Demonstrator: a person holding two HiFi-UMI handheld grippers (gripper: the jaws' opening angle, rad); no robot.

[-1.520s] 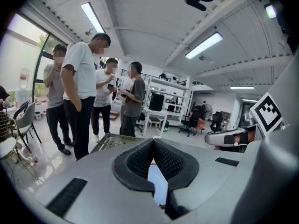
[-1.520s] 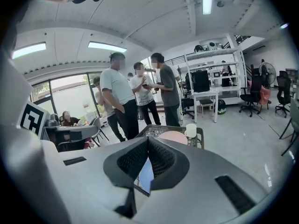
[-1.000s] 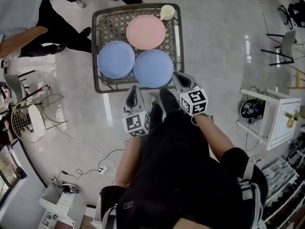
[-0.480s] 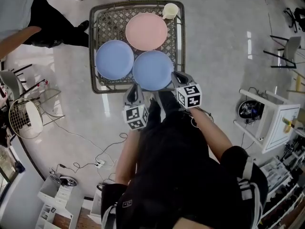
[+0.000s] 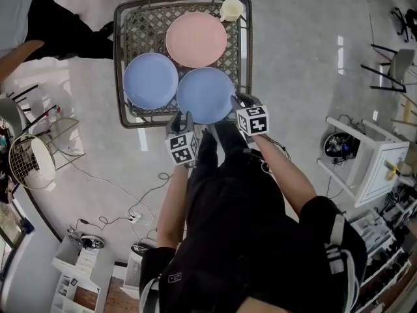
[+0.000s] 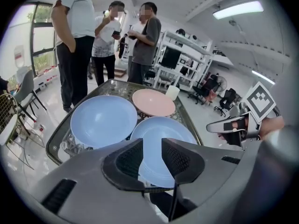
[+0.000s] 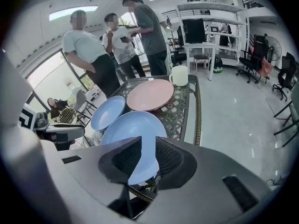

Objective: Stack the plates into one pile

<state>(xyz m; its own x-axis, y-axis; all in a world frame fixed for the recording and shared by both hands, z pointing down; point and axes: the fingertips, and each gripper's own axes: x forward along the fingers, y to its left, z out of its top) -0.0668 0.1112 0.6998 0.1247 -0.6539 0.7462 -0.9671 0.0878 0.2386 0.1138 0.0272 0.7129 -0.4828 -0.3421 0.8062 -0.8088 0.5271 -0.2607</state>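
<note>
This looks like a lab or tech workroom rather than a home. A glossy pale floor runs wall to wall under long ceiling strip lights. White metal shelving racks carry a dark monitor and gear, with wheeled office chairs parked near them. Loose cables and a power strip trail over the floor beside a white equipment cart. Several people stand talking by a tall window.
</note>
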